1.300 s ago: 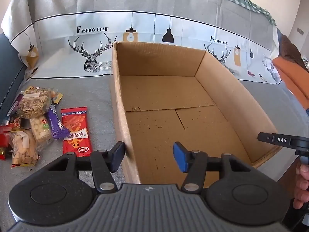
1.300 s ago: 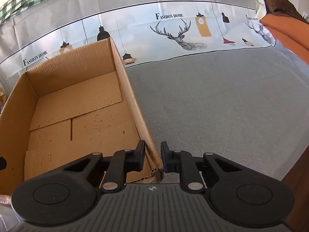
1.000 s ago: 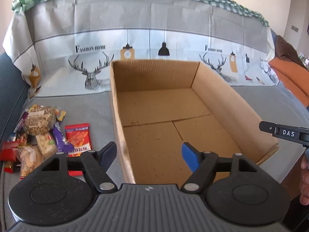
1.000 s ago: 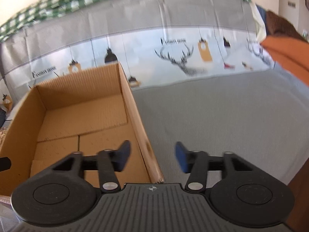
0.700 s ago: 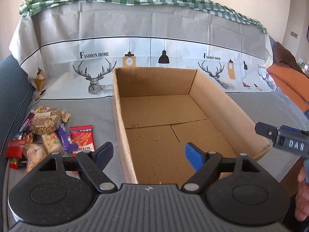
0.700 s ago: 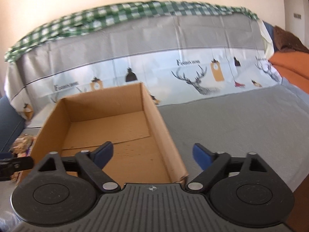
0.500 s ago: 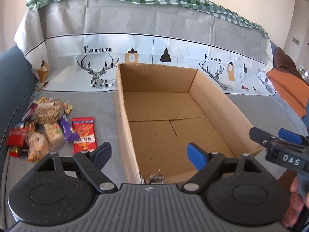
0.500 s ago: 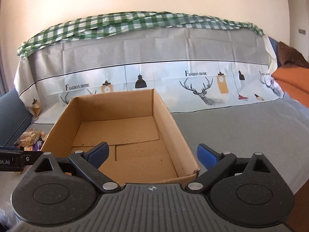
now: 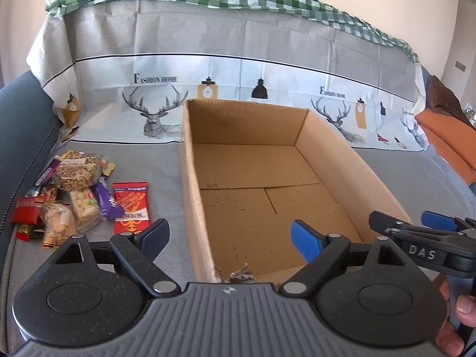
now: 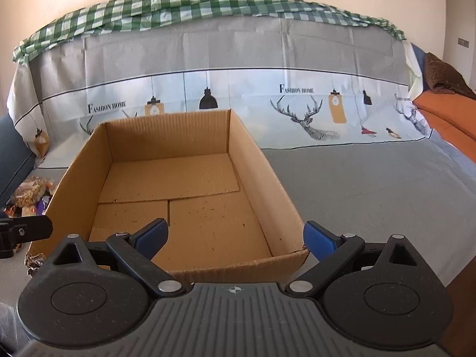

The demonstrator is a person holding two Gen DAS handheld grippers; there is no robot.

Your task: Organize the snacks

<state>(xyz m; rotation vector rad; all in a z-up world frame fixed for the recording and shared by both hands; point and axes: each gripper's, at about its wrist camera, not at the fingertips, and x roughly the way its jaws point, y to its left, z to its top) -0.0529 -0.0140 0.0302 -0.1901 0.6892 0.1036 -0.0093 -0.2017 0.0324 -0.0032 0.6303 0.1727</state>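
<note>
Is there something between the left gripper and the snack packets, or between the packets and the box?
Only the cardboard box's left wall separates the snack packets from its inside. The open left gripper has nothing blocking it.

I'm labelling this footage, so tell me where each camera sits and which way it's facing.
Left wrist: sits on the left tongs, open, facing the cardboard box and the snack pile left of it; right tongs and a hand show at the right edge.
Right wrist: sits on the right tongs, open, facing the box; left tongs' tip at left.
Shared: box, deer-print cover.
</note>
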